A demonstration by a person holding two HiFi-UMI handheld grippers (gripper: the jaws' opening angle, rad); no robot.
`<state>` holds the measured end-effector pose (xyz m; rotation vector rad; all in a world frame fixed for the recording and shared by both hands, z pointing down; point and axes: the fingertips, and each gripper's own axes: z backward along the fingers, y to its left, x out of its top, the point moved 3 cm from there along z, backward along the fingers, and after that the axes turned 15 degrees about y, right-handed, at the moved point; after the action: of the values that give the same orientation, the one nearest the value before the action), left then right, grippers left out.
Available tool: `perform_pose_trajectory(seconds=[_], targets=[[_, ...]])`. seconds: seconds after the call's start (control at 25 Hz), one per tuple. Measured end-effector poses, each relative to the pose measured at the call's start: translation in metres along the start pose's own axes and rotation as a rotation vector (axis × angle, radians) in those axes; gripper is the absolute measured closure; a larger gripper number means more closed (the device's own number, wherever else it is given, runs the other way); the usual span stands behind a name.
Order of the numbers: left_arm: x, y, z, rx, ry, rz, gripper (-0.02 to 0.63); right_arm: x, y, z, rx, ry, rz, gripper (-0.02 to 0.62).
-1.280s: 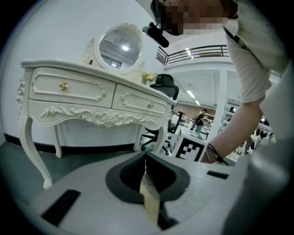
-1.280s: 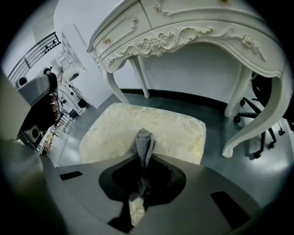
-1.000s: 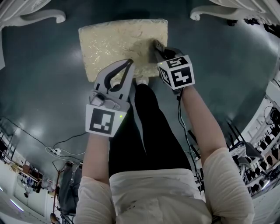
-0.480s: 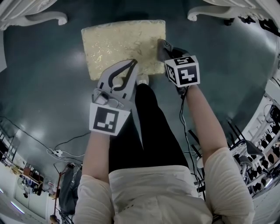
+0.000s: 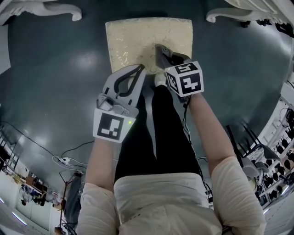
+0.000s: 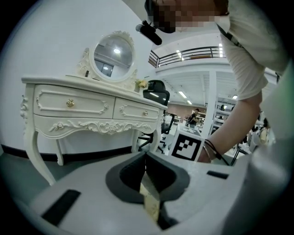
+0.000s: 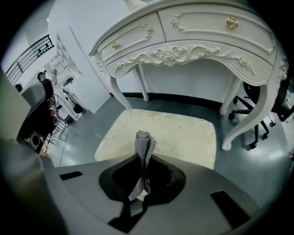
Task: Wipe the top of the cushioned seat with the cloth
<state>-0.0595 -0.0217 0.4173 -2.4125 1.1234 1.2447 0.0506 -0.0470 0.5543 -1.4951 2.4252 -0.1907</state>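
The cream cushioned seat (image 5: 138,39) lies on the dark floor at the top middle of the head view. My right gripper (image 5: 160,48) hovers over its near right part, shut on a folded grey cloth (image 7: 143,149) that sticks up between the jaws, above the seat (image 7: 179,135). My left gripper (image 5: 139,69) hangs at the seat's near edge, left of the right one. In the left gripper view the left gripper (image 6: 146,159) points level at the dressing table, jaws together and holding nothing; a cream sliver shows through the slit below them.
A white carved dressing table (image 7: 197,36) with a round mirror (image 6: 114,54) stands just beyond the seat; its legs (image 5: 50,10) flank the seat. A black office chair (image 7: 259,121) sits at the right. Cables (image 5: 64,158) lie on the floor behind me.
The right gripper with the cloth has moved left, from the seat's right edge back over its near part. The left gripper holds its place. The head view has shifted, so the seat sits further right.
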Motion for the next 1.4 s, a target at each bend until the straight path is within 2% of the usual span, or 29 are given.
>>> perform_pose_trajectory(seconds=[0.48, 0.68, 1.16, 1.4], targets=[[-0.063, 0.069, 0.062, 0.069, 0.028, 0.075, 0.603, 0.02, 0.124, -0.064, 0.112, 0.055, 0.096, 0.568], [-0.083, 0.083, 0.074, 0.085, 0.037, 0.104, 0.603, 0.027, 0.154, -0.08, 0.146, 0.065, 0.112, 0.568], [-0.098, 0.07, 0.064, 0.101, 0.036, 0.141, 0.603, 0.014, 0.141, -0.092, 0.163, 0.066, 0.102, 0.568], [-0.086, 0.051, 0.05, 0.088, 0.037, 0.112, 0.603, 0.006, 0.117, -0.084, 0.171, 0.052, 0.077, 0.568]])
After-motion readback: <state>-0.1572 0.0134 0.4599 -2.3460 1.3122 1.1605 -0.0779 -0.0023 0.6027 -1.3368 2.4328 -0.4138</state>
